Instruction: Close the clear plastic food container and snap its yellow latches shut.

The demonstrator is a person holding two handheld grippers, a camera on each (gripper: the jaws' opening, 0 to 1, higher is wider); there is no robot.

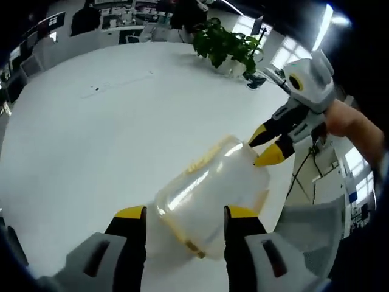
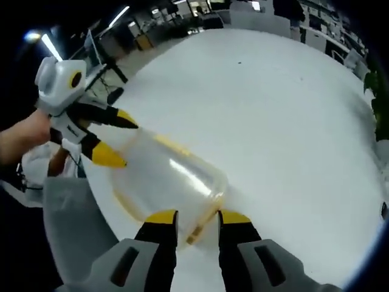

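Observation:
A clear plastic food container [image 1: 206, 191] with yellow trim lies on the white table [image 1: 91, 128]. My left gripper [image 1: 187, 213] stands open at its near end, jaws wide; the right jaw overlaps the container, the left jaw is apart from it. My right gripper [image 1: 262, 148] comes in from the right, its jaws narrowed onto the far corner. In the right gripper view the container [image 2: 164, 176] runs away from my right gripper [image 2: 197, 217], whose jaws pinch its near rim by a yellow latch [image 2: 196, 233]. The left gripper [image 2: 117, 139] gapes at the far end.
A potted plant [image 1: 225, 45] stands at the table's far side. The container lies close to the table edge [image 1: 290, 182], with floor and cables beyond. A person's hand [image 1: 349, 121] holds the right gripper. Desks and monitors line the room's back.

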